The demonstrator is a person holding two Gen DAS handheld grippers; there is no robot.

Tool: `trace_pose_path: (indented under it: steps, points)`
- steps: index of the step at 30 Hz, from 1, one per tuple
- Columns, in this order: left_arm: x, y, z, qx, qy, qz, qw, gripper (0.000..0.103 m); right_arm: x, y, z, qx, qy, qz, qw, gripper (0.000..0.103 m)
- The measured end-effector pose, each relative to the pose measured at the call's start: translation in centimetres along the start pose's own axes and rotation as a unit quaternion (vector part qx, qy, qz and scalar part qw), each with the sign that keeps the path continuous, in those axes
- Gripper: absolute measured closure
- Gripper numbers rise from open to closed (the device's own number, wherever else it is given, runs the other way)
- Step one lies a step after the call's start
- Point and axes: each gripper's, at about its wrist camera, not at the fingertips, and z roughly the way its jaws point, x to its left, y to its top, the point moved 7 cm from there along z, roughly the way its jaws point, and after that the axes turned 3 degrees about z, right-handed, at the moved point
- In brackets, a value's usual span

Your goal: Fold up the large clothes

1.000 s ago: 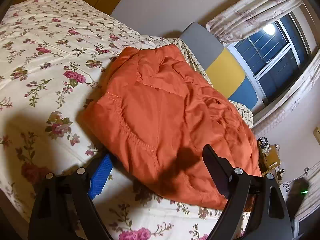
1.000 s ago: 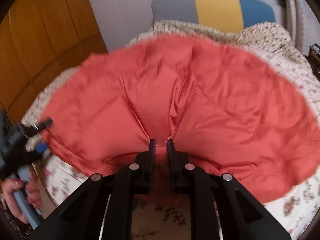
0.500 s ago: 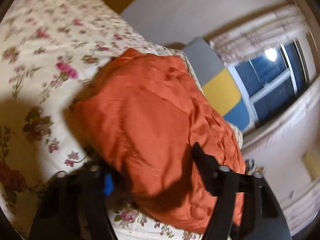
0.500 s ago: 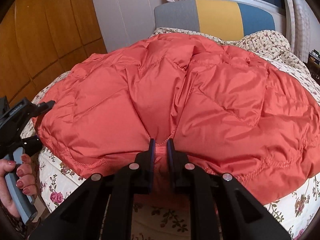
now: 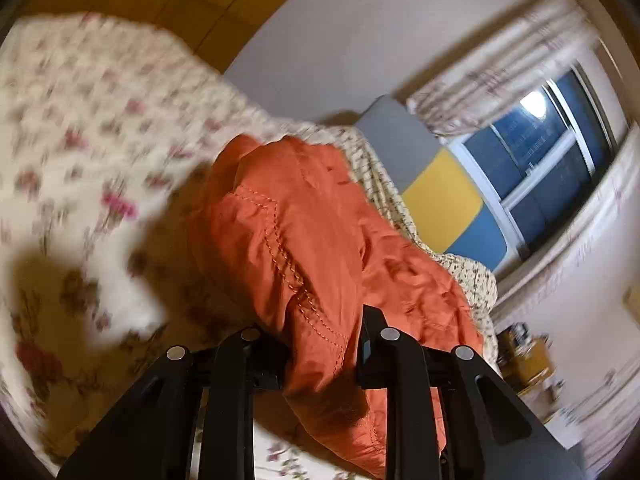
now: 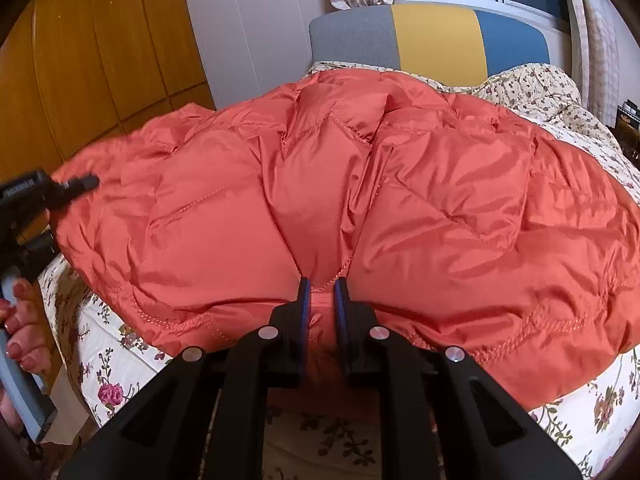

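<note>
An orange quilted jacket (image 6: pixel 400 200) lies spread over the flowered bed (image 6: pixel 112 360). My right gripper (image 6: pixel 320 300) is shut on the jacket's near hem, with a fold of fabric pinched between its blue pads. In the left wrist view the left gripper (image 5: pixel 324 332) has a stitched edge of the jacket (image 5: pixel 304 232) bunched between its fingers. Its jaws are closing on that edge, which hangs raised off the bedspread (image 5: pixel 80 120). The right wrist view shows this left gripper (image 6: pixel 76 184) at the jacket's left corner, held by a hand (image 6: pixel 20 320).
A grey, yellow and blue headboard (image 6: pixel 432 40) stands at the far end under a curtained window (image 5: pixel 552 140). A wooden wardrobe (image 6: pixel 80 60) lines the left wall. A cluttered bedside stand (image 5: pixel 524 356) sits to the right of the bed.
The left gripper's wide-open jaws have come in on the jacket's edge and lifted it, with the view tilting upward. The right gripper has kept its grip and its place; the jacket has settled flatter.
</note>
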Motion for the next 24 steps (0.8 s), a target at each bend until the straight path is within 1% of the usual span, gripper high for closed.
trace_pose_path:
  steps: [3,5,9,13,15,17,20,21,22,23,24]
  points:
    - [-2.7,0.6,-0.6,-0.019,0.002,0.054,0.9984,0.08,-0.4,0.1,0.0,0.0,0.006,0.007,1.0,0.091]
    - [-4.0,0.7,-0.8,-0.028,0.001,0.08,0.9964,0.08,-0.6,0.2,0.0,0.001,0.011,0.014,1.0,0.091]
    - [-7.0,1.1,-1.3,-0.044,-0.007,0.134,0.99,0.08,-1.2,0.4,0.0,0.005,0.024,0.032,0.999,0.091]
    - [-10.2,0.8,-1.6,-0.054,-0.021,0.192,0.9797,0.08,-1.7,0.7,0.0,0.005,0.033,0.044,0.998,0.091]
    - [-12.0,0.5,-1.9,-0.059,-0.029,0.223,0.9726,0.08,-1.8,0.7,-0.1,0.005,0.034,0.046,0.998,0.091]
    - [-13.1,0.3,-2.1,-0.063,-0.037,0.241,0.9678,0.08,-2.0,0.8,-0.1,0.007,0.038,0.05,0.998,0.091]
    - [-14.9,-0.3,-2.2,-0.069,-0.048,0.265,0.9605,0.08,-2.7,1.3,-0.5,0.015,0.06,0.073,0.995,0.091]
    - [-15.7,-0.5,-2.2,-0.071,-0.054,0.276,0.957,0.08,-3.0,1.4,-0.9,0.018,0.07,0.085,0.994,0.09]
    - [-16.1,-0.7,-2.2,-0.072,-0.056,0.282,0.9551,0.08,-3.6,1.8,-1.5,0.015,0.08,0.1,0.992,0.085]
    - [-16.8,-0.9,-2.3,-0.075,-0.06,0.292,0.9516,0.08,-4.3,2.2,-2.7,0.0,0.084,0.114,0.99,0.08]
    - [-17.1,-0.9,-2.3,-0.075,-0.064,0.298,0.9495,0.08,-5.0,2.7,-3.6,-0.013,0.078,0.117,0.99,0.078]
